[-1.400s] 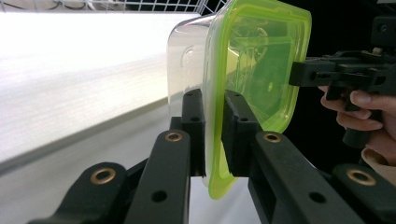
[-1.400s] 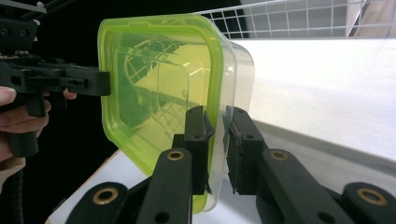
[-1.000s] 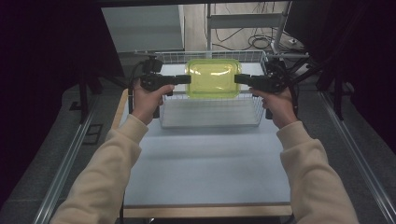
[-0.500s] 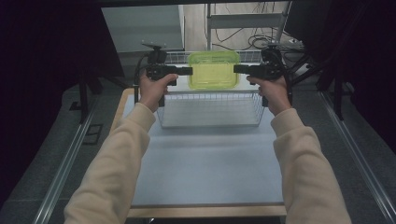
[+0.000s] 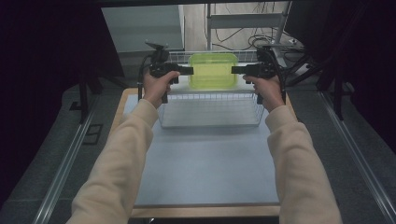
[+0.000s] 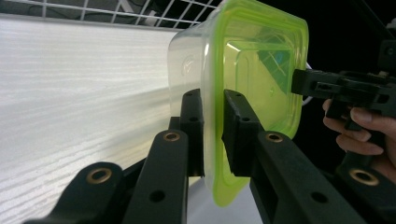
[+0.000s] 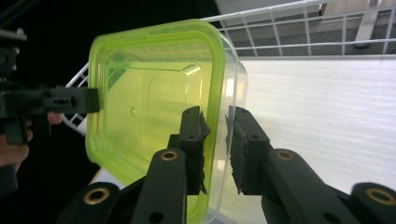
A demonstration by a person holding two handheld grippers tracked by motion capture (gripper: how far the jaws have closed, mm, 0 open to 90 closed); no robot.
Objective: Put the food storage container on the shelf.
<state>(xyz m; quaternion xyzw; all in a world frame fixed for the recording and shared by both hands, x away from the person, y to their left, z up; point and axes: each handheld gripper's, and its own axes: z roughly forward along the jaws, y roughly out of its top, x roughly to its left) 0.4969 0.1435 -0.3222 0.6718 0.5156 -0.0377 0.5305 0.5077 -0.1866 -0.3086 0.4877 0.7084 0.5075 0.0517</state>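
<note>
A clear tub with a yellow-green lid hangs tipped on edge, lid facing me, over the far half of a wire basket. My left gripper is shut on its left rim; in the left gripper view the pads pinch the tub's green rim. My right gripper holds the opposite rim. In the right gripper view its jaws have just been opening a little, with the tub's rim between them and the pads still against it.
The basket stands at the far end of a pale grey table top and has a white ribbed floor. A metal rack and cables lie behind it. Dark floor and rails flank the table.
Both hands have carried the tub away from me and slightly down, from the basket's near part toward its far side. The grip on each side rim looks the same.
</note>
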